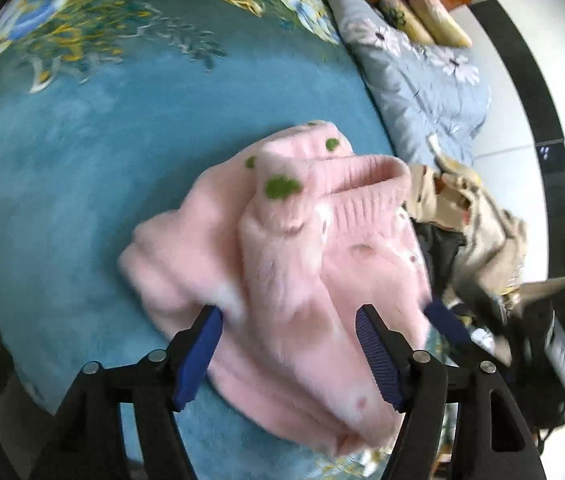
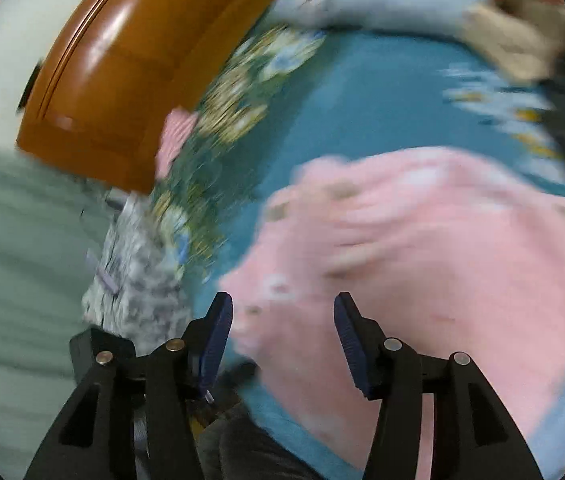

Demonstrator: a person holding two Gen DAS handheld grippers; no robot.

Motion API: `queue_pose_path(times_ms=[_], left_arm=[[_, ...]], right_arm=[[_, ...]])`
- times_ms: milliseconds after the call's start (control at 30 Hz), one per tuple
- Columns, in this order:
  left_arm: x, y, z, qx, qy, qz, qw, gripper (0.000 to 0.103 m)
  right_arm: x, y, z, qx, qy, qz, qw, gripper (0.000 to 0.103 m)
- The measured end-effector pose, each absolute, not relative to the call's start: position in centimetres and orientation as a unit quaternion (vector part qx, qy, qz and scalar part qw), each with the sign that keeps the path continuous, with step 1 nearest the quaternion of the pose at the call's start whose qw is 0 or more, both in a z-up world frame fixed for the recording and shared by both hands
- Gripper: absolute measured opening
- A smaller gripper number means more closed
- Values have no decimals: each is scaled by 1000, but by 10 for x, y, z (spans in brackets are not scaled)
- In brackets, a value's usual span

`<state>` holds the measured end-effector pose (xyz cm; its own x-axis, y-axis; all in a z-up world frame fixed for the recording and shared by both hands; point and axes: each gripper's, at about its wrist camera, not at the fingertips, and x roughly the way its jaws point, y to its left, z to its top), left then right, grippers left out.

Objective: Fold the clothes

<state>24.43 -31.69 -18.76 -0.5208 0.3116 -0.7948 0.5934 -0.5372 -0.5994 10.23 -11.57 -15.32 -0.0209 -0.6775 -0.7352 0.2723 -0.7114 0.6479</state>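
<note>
Lay bunched in the centre and lower right of the left wrist view: pink fuzzy sweater (image 1: 282, 264), green spots near its ribbed collar, collar end toward the top of the frame, resting on teal floral bedspread (image 1: 62, 168). Filled the right and lower right of the right wrist view as well, badly blurred, on the same teal cover.

Hung over the sweater with jaws spread wide: left gripper (image 1: 288, 344), blue-padded fingers (image 1: 376, 360) apart, pink fabric showing in the gap between them, nothing clamped. Could not tell whether the pads touched the fabric.

Likewise spread wide: right gripper (image 2: 282, 340), at the bottom centre of its own frame, left pad over teal cover, right pad over pink, nothing pinched. Appeared also at the lower right edge of the left wrist view as a dark body with one blue finger just beside the sweater's right edge.

Sat at the upper right of the left wrist view: grey-blue flowered quilt (image 1: 414, 76). Lay below it, just right of the sweater: heap of beige and dark clothes (image 1: 478, 224). Curved across the upper left of the right wrist view: orange-brown wooden headboard (image 2: 122, 80).
</note>
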Motion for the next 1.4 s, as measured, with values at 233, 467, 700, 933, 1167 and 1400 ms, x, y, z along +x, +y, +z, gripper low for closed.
queue_pose_path(times_ms=[233, 467, 700, 933, 1167, 1400], left_arm=[[216, -310, -186, 486, 424, -752, 133, 31], [232, -320, -170, 455, 420, -777, 115, 29], [253, -334, -186, 478, 470, -732, 122, 48], [220, -303, -130, 456, 375, -802, 89, 53], [181, -277, -203, 564, 313, -757, 108, 53], [203, -282, -151, 507, 296, -805, 85, 62]], right_arm=[[117, -5, -182, 651, -167, -708, 216, 54], [127, 20, -196, 667, -185, -692, 203, 54], [128, -3, -184, 658, -130, -708, 219, 54], [132, -26, -155, 618, -82, -738, 258, 54], [144, -49, -195, 653, -64, -707, 265, 55], [153, -37, -188, 633, -106, -711, 288, 55]])
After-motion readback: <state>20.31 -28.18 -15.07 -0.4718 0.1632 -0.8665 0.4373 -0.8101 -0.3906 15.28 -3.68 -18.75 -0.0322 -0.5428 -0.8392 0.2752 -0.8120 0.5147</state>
